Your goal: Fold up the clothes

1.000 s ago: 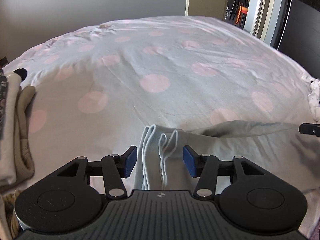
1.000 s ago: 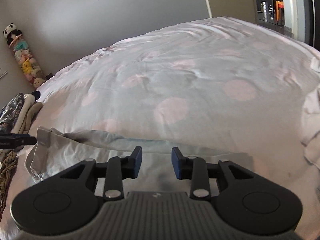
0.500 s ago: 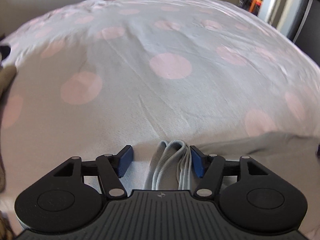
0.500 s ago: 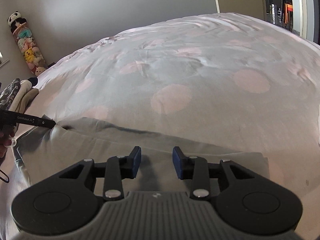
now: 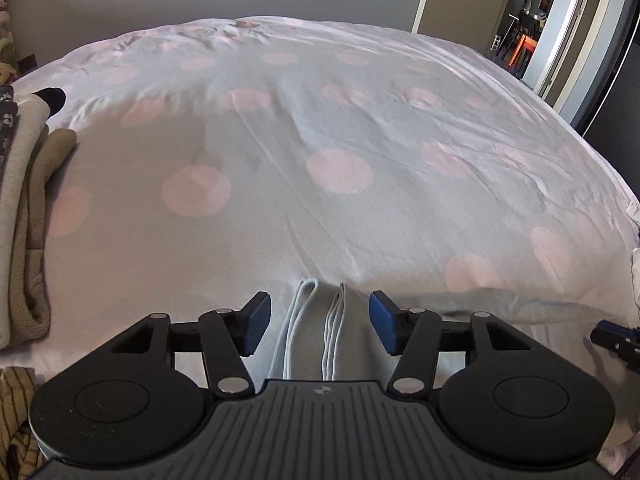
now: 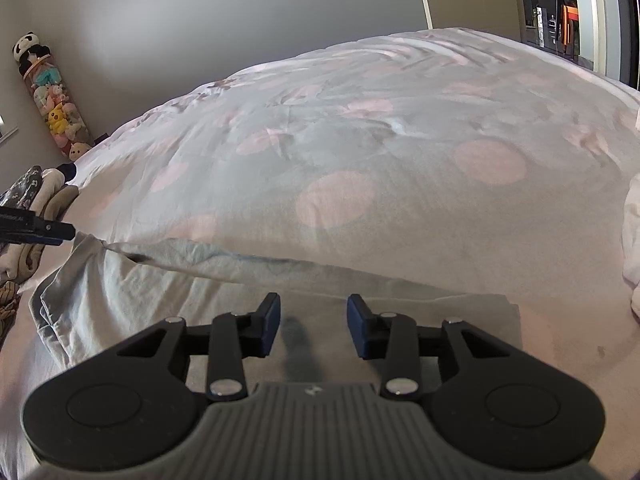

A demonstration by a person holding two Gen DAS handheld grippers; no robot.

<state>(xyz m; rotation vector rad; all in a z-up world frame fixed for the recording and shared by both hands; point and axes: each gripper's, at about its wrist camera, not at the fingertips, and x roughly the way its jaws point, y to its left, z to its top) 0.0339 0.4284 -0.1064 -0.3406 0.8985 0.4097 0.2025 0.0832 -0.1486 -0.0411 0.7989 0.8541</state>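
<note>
Grey garment [image 6: 168,280] lay flat along the bed's [image 5: 340,128] near edge. Left gripper [image 5: 318,322] had its fingers spread either side of the bunched hem, not touching it. Right gripper [image 6: 313,322] hovered over the cloth, fingers likewise spread, gripping nothing.

A pink-dotted duvet [image 5: 340,128] covers the bed; stuffed toys [image 6: 52,100] hang by the wall

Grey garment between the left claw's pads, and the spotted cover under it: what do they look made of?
Grey garment: looks like soft, matte knit, probably cotton jersey; its stacked edges show fine ribbing and it drapes limply. Spotted cover: seems a thin, smooth woven sheet, cotton or a blend; it lies in fine sharp creases with a faint sheen.
</note>
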